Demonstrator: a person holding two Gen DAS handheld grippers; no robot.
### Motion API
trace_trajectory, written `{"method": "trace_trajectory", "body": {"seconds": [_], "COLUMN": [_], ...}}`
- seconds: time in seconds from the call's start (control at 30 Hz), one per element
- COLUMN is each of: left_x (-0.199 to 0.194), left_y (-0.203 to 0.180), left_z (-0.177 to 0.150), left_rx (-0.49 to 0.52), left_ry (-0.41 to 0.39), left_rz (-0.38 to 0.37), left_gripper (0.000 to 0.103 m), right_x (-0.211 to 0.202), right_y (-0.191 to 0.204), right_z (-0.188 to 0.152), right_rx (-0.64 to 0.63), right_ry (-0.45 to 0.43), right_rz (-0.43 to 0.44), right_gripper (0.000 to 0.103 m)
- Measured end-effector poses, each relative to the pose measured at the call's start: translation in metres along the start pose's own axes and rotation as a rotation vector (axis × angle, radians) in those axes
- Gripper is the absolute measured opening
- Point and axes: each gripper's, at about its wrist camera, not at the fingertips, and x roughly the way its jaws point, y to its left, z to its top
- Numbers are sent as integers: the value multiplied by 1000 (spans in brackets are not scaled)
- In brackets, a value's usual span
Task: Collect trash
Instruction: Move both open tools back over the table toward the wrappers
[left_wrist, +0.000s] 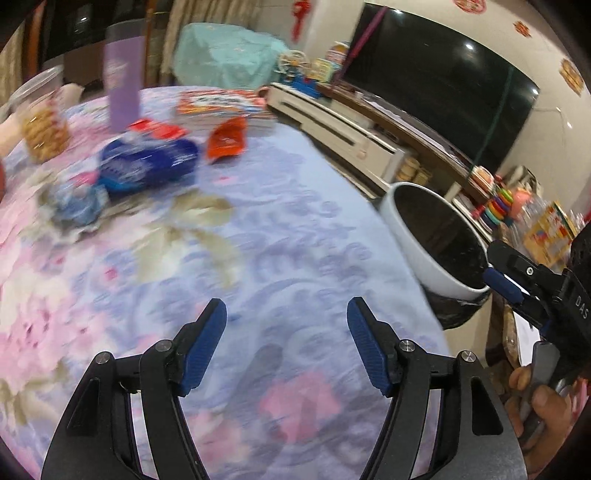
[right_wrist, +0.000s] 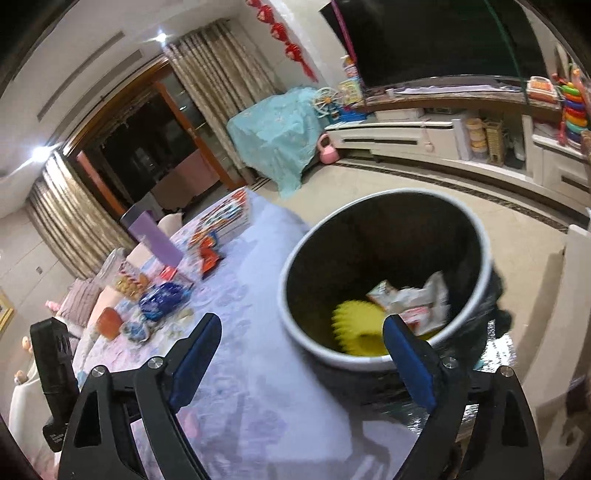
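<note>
Fingers (left_wrist: 207, 347) of left gripper (left_wrist: 286, 345) spread, empty over counter (left_wrist: 295, 221); wrappers (left_wrist: 147, 166) at far edge. Right gripper (right_wrist: 303, 358) wide, empty; only its view shows trash (right_wrist: 410, 302) inside bin (right_wrist: 306, 343).

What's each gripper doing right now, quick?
Left gripper: open, empty, over the table.
Right gripper: open, empty, by the trash bin.
</note>
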Motion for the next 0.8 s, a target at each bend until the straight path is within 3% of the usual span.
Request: {"method": "trace_trajectory", "body": {"seconds": [0.57,0.8], "left_x": [-33,-38], "left_y": [111,136], "left_z": [-19,-16], "left_rx": [-182,-224], "left_ry": [-29,-45], "left_rz": [132,166], "left_gripper": [70,70], "right_x": [52,73], "right_y": [76,100], "right_z": [-31,-36], "right_rx": [-80,-100], "right_ry": [119,154], "right_rz": [129,166], "right_gripper": [93,93]}}
